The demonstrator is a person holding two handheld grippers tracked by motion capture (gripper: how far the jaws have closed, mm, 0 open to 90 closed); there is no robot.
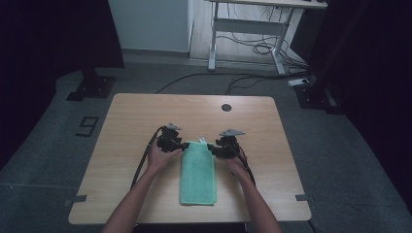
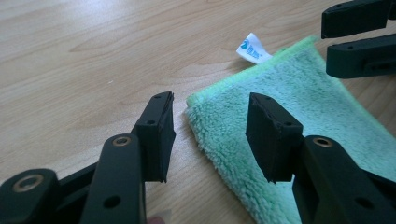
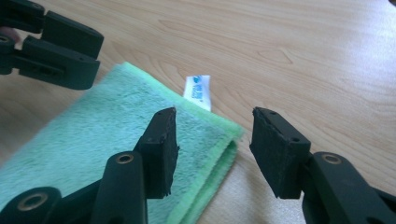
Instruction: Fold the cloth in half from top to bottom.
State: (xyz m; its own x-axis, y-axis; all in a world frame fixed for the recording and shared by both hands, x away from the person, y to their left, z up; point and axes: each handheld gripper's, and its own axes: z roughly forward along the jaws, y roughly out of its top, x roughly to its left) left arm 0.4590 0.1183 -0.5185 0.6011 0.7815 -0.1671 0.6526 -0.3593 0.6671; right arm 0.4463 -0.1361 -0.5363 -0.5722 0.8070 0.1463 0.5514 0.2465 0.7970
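Grippers came first, at the bottom of each gripper view: the left gripper (image 2: 210,135) stood with its jaws apart over the towel's (image 2: 299,121) near corner, one pad above bare wood, the other above green pile, and neither pressed on the cloth. Likewise the right gripper (image 3: 212,149) was open and held nothing, one jaw over the pile and the other past the folded edge, above the table (image 3: 327,56).

In the high view both hands (image 1: 158,158) entered from the lower edge, and the left gripper (image 1: 183,145) and right gripper (image 1: 212,147) met the far corners of the towel (image 1: 198,177). It lay folded into a long strip at frame centre, its near end just short of the table's (image 1: 121,145) lower edge.

A white tag (image 2: 252,48) stuck out from the far hem, printed with a blue logo; its writing was too small to read. It showed in the right gripper view too, the tag (image 3: 198,91) pointing away toward open wood.

Bare tabletop spread left, right and beyond the towel, up to a dark round hole (image 1: 226,107) near the far edge. On the floor at left a "9" (image 1: 87,126) was marked. A desk frame (image 1: 248,29) with cables (image 1: 262,47) stood at the top.
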